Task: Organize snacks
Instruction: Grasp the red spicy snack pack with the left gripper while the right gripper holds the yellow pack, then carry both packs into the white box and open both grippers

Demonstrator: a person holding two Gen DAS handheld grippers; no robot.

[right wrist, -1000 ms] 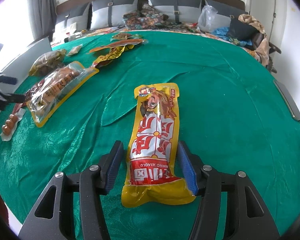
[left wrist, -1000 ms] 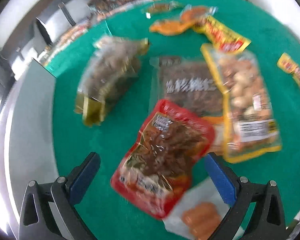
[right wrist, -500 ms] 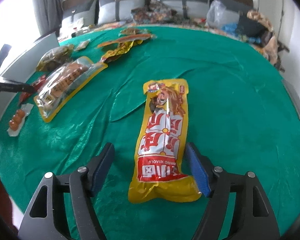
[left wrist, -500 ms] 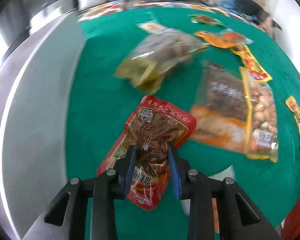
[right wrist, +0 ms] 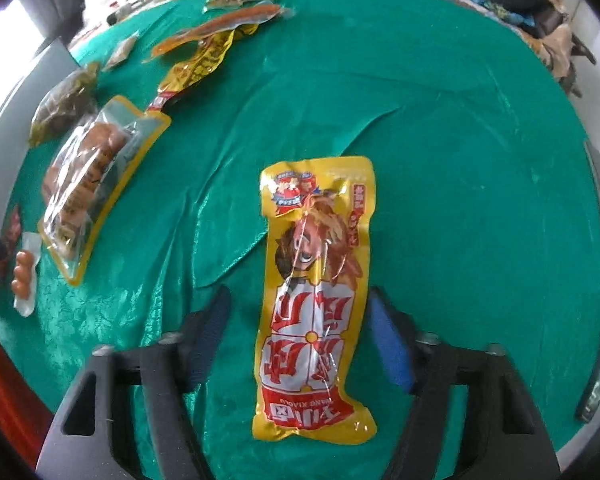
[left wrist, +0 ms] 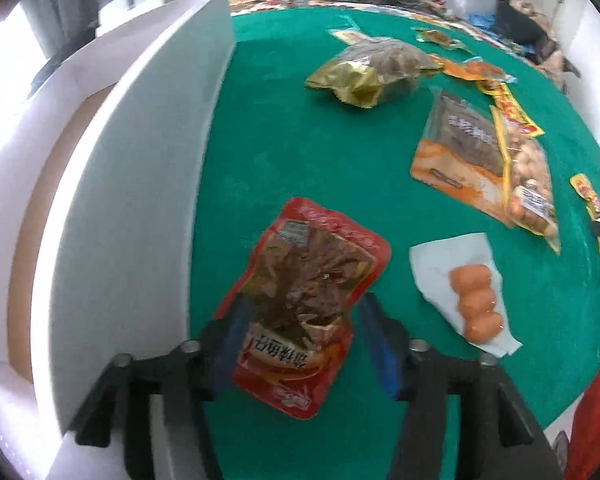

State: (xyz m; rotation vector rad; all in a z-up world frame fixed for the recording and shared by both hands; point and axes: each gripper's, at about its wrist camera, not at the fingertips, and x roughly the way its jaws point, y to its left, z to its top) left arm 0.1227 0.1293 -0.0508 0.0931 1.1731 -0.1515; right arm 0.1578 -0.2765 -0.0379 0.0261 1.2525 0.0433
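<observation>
While the red pouch (left wrist: pixel 304 304) lies on the green cloth (left wrist: pixel 300 152) just right of the white box (left wrist: pixel 140 168), straddled by the unclenched left gripper (left wrist: pixel 300 340), a square mid-pouch pinch is advised. The yellow pack (right wrist: pixel 314 300) is likewise bracketed, ungrasped, by the spread right gripper (right wrist: pixel 300 340).

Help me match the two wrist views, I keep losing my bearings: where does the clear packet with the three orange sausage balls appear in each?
Left wrist view: the sausage-ball packet lies lower right, just right of the red snack pouch.
Right wrist view: the same packet sits at the far left edge, small.
Shared landmark: the yellow-edged peanut bag lies just beyond it in both views.
</observation>
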